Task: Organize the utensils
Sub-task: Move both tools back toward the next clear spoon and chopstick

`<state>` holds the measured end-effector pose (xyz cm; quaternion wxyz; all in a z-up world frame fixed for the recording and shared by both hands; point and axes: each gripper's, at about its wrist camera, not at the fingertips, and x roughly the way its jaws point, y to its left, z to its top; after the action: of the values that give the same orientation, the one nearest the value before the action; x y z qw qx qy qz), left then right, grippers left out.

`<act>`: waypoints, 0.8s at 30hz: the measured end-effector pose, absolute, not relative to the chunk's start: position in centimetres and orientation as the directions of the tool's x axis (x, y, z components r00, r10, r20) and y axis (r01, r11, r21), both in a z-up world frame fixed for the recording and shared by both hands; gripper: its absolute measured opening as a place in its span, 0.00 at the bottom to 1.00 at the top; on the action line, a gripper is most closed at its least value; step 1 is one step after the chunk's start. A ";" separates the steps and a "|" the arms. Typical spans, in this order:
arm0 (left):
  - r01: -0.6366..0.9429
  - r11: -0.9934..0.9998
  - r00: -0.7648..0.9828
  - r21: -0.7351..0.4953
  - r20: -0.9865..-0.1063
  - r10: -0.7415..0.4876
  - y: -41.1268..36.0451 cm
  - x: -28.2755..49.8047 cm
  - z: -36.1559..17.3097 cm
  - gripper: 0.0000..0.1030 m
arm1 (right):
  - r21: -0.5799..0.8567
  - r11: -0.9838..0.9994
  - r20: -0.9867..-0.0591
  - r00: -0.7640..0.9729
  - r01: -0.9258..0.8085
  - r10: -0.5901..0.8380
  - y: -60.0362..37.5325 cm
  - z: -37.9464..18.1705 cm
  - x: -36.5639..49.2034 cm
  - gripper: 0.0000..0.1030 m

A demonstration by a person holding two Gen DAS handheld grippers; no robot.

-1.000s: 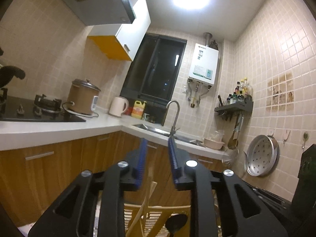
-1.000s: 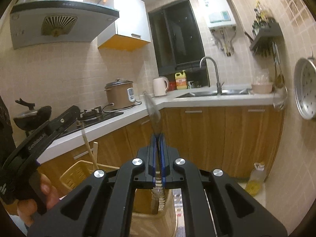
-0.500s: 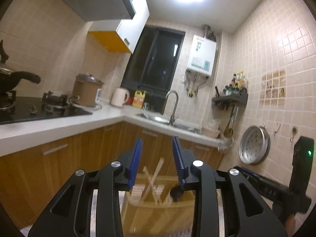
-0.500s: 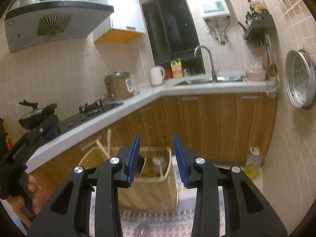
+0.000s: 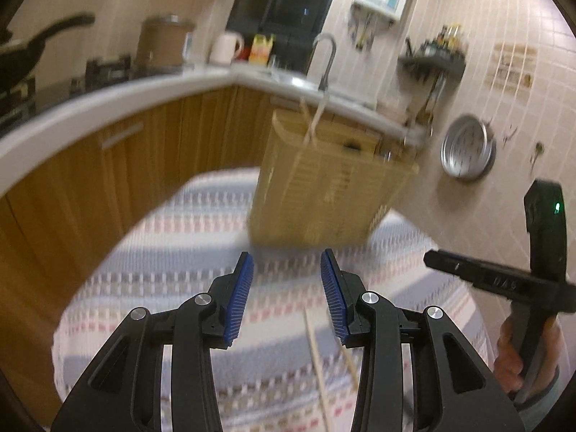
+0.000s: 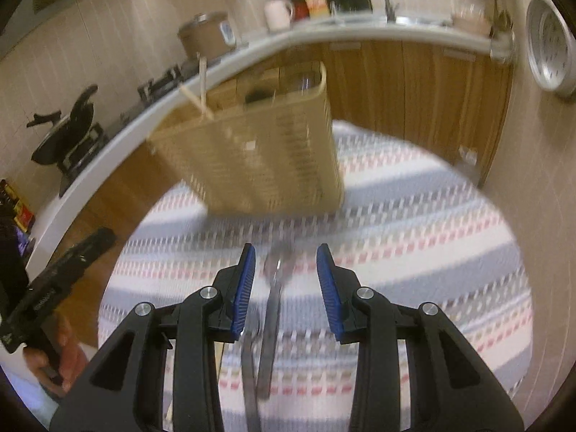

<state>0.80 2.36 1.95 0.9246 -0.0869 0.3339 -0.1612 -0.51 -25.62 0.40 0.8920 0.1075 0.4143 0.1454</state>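
Both views had tipped from the kitchen walls down onto the striped cloth (image 5: 172, 252). The right gripper (image 6: 286, 280), clamped on a utensil a second earlier, stood parted and empty above a metal utensil (image 6: 270, 324) on the cloth. The left gripper (image 5: 287, 288) had just widened, empty, near two chopsticks (image 5: 316, 352). The holder (image 6: 259, 151) stood beyond, already stocked. Judgement: next pickups were starting.
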 end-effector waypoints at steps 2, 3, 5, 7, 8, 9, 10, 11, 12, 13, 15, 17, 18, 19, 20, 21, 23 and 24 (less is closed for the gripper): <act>0.236 0.930 0.692 -0.280 -0.623 -0.364 2.6 0.7 0.9 0.37 | 0.313 0.933 -0.734 0.580 -0.175 0.355 -25.4 -0.5 -0.9 0.32; 0.233 0.930 0.673 -0.285 -0.642 -0.366 2.7 0.8 0.3 0.36 | 0.311 0.934 -0.743 0.567 -0.175 0.354 -25.3 -0.9 -1.1 0.32; 0.230 0.926 0.632 -0.300 -0.678 -0.376 3.0 1.0 -1.0 0.36 | 0.318 0.931 -0.767 0.529 -0.177 0.363 -25.0 -2.0 -1.3 0.32; 0.230 0.917 0.587 -0.326 -0.705 -0.398 3.5 1.2 -2.1 0.35 | 0.332 0.927 -0.785 0.493 -0.175 0.375 -24.8 -2.7 -1.3 0.32; 0.225 0.909 0.562 -0.352 -0.715 -0.416 3.8 1.4 -2.6 0.35 | 0.332 0.927 -0.792 0.482 -0.173 0.374 -24.8 -2.9 -1.1 0.32; 0.221 0.898 0.533 -0.380 -0.725 -0.437 4.3 1.7 -3.1 0.35 | 0.328 0.929 -0.802 0.469 -0.172 0.370 -24.7 -3.1 -1.0 0.32; 0.208 0.884 0.502 -0.418 -0.731 -0.463 4.9 2.0 -3.7 0.35 | 0.321 0.932 -0.814 0.453 -0.169 0.362 -24.5 -3.5 -1.0 0.32; 0.199 0.869 0.482 -0.453 -0.727 -0.489 5.4 2.2 -4.2 0.35 | 0.316 0.935 -0.825 0.440 -0.163 0.355 -24.4 -3.7 -0.9 0.32; 0.194 0.853 0.462 -0.485 -0.722 -0.516 5.9 2.4 -4.5 0.35 | 0.317 0.936 -0.837 0.420 -0.149 0.351 -24.4 -4.1 -0.8 0.32; 0.192 0.835 0.436 -0.515 -0.718 -0.543 6.2 2.5 -4.8 0.35 | 0.325 0.935 -0.842 0.407 -0.143 0.355 -24.5 -4.3 -0.8 0.32; 0.196 0.817 0.404 -0.542 -0.714 -0.571 6.4 2.9 -5.1 0.35 | 0.349 0.928 -0.847 0.381 -0.128 0.372 -24.8 -4.8 -0.6 0.32; 0.213 0.818 0.376 -0.534 -0.728 -0.573 6.0 3.1 -5.3 0.35 | 0.346 0.931 -0.853 0.373 -0.117 0.364 -25.0 -5.1 -0.6 0.32; 0.220 0.827 0.374 -0.518 -0.738 -0.562 5.5 3.2 -5.4 0.35 | 0.345 0.932 -0.856 0.370 -0.113 0.362 -25.2 -5.2 -0.5 0.32; 0.230 0.826 0.366 -0.514 -0.741 -0.563 4.8 3.2 -5.3 0.35 | 0.349 0.931 -0.856 0.366 -0.109 0.364 -25.2 -5.4 -0.4 0.31; 0.249 0.821 0.346 -0.514 -0.744 -0.571 3.7 3.3 -5.3 0.35 | 0.359 0.927 -0.855 0.362 -0.105 0.372 -25.3 -5.5 -0.3 0.31; 0.265 0.816 0.329 -0.513 -0.748 -0.577 3.0 3.3 -5.3 0.35 | 0.365 0.926 -0.855 0.358 -0.101 0.376 -25.4 -5.5 -0.1 0.31; 0.283 0.840 0.331 -0.463 -0.775 -0.539 1.0 3.3 -5.5 0.35 | 0.375 0.922 -0.856 0.347 -0.093 0.383 -25.3 -5.5 0.5 0.31; 0.289 0.857 0.338 -0.427 -0.792 -0.508 0.1 3.4 -5.5 0.35 | 0.380 0.920 -0.856 0.341 -0.093 0.388 -25.2 -5.5 0.9 0.31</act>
<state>3.37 0.06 -5.46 0.8112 -0.1055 0.5201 -0.2456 0.94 -25.21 -5.45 0.8079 0.1329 0.5545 0.1487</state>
